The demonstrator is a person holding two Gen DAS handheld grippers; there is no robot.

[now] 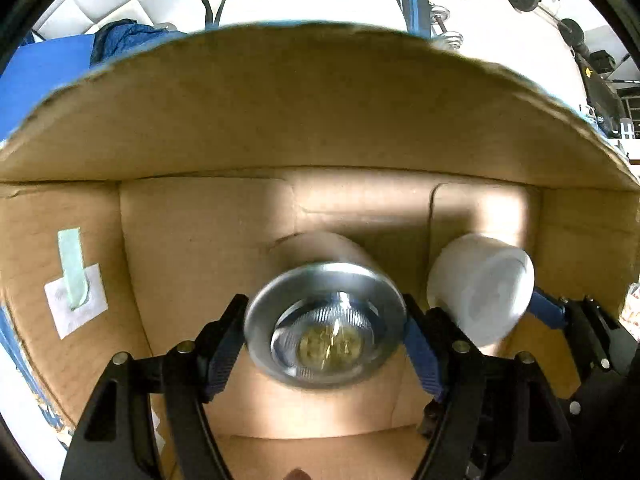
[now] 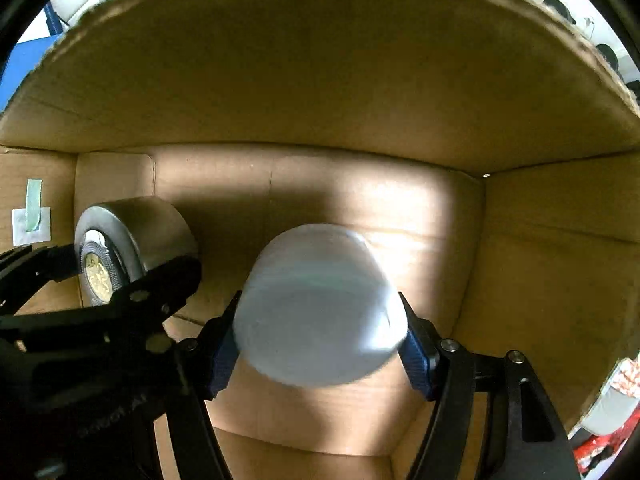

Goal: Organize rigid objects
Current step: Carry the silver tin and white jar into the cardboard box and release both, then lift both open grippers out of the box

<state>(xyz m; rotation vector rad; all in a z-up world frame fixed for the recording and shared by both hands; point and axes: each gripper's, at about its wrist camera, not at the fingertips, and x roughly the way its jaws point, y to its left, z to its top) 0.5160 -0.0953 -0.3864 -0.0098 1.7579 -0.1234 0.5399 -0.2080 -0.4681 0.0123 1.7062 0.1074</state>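
Both grippers point down into an open cardboard box (image 1: 280, 120). A silver round tin (image 1: 324, 320) with a gold emblem on its lid sits between the fingers of my left gripper (image 1: 322, 322). The tin is blurred while the fingers are sharp, and the pads look just off its sides. A white cylindrical jar (image 2: 320, 312), also blurred, lies between the blue pads of my right gripper (image 2: 320, 320), which stand slightly clear of it. The jar (image 1: 480, 288) and right gripper (image 1: 490, 314) show beside the tin in the left wrist view. The tin (image 2: 132, 236) and left gripper (image 2: 116, 276) show at the left of the right wrist view.
The box walls (image 2: 320, 80) rise close on all sides. A white label with green tape (image 1: 74, 300) sticks to the left wall. Outside the box lie a blue mat (image 1: 44, 72), dumbbells (image 1: 448, 24) on a white floor, and a red-and-white package (image 2: 624, 380).
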